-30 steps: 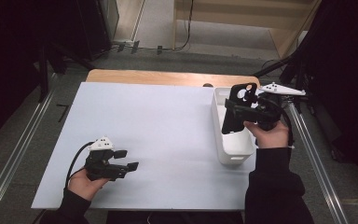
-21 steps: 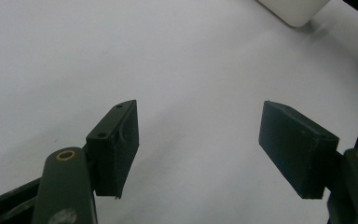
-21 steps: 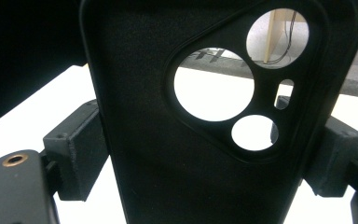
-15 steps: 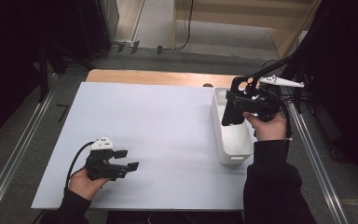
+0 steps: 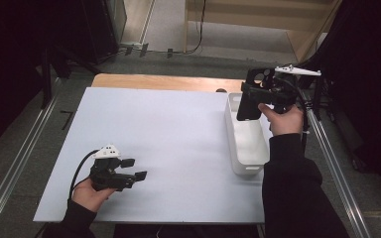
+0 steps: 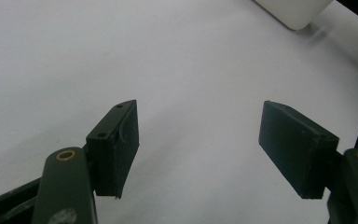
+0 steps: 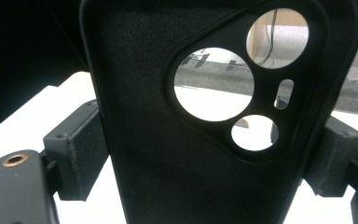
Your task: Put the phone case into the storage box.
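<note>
The white table (image 5: 168, 144) takes up most of the high view, with a strip of bare wood (image 5: 163, 82) along its far edge. A white bin (image 5: 248, 148) stands lengthwise near the table's right side; the left gripper view catches just 1 rounded corner of it (image 6: 293, 11) at the top of its frame. In the high view the right gripper (image 5: 268, 94) is held up above the far end of the bin, carrying a black phone case (image 5: 250, 96) upright and clear of the bin's rim. The right gripper view brings that case (image 7: 168, 154) close: its 2 jaws are clamped on the case's 2 long edges, and 4 camera cutouts show, 3 round and 1 slot, with the table visible through them. The left gripper (image 5: 131, 174) sits low over the near left part of the table in the person's left hand (image 5: 92, 193). The left gripper view shows its jaws standing apart with bare table between them.
</note>
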Motion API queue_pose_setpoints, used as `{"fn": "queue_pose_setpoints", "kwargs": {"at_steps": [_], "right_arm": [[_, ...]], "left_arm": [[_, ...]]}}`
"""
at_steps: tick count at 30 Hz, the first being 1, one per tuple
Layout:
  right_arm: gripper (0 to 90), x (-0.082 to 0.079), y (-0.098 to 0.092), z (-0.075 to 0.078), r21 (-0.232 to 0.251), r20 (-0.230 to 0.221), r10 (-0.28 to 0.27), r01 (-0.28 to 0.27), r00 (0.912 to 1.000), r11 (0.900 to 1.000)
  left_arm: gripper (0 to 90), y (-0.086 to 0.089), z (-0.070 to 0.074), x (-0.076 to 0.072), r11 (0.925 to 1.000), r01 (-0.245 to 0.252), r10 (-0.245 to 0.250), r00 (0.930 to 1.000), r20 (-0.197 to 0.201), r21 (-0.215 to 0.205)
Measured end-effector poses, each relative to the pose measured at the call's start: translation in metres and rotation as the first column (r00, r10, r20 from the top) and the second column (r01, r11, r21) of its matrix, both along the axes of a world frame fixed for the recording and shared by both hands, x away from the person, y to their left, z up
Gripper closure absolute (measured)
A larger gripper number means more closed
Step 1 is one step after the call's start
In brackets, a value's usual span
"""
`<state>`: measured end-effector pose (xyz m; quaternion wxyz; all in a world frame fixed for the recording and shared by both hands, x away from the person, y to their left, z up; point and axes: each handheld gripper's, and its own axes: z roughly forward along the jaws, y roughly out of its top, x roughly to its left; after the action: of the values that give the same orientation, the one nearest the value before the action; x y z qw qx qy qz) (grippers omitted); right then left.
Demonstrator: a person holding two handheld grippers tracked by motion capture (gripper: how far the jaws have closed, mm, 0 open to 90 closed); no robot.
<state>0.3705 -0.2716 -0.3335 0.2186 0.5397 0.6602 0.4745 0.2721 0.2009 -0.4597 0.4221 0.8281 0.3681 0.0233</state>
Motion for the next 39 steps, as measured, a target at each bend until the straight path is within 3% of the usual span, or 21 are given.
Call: {"fn": "queue_pose_setpoints", "kwargs": {"at_steps": [13,22,27,39], "right_arm": [[12.8,0.037,-0.003,0.002,-0.007,-0.007,-0.040,0.040,0.9992,0.999],[12.8,0.062,-0.004,-0.005,0.017,-0.033,-0.070,0.070,0.9970,0.997],[12.8,0.074,-0.003,-0.010,-0.007,-0.041,-0.091,0.091,0.9950,0.996],[12.8,0.093,-0.002,-0.024,0.008,-0.065,-0.117,0.118,0.9910,0.993]], "left_arm": [[28.5,-0.001,0.000,0.001,1.0000,0.008,-0.008,1.0000,-0.004,0.004],[28.5,-0.002,-0.001,0.002,1.0000,0.008,-0.008,1.0000,-0.005,0.001],[28.6,-0.002,-0.001,0.002,0.9999,0.011,-0.011,0.9999,-0.007,0.005],[28.6,-0.003,-0.002,0.002,0.9997,0.019,-0.019,0.9998,-0.010,0.017]]}}
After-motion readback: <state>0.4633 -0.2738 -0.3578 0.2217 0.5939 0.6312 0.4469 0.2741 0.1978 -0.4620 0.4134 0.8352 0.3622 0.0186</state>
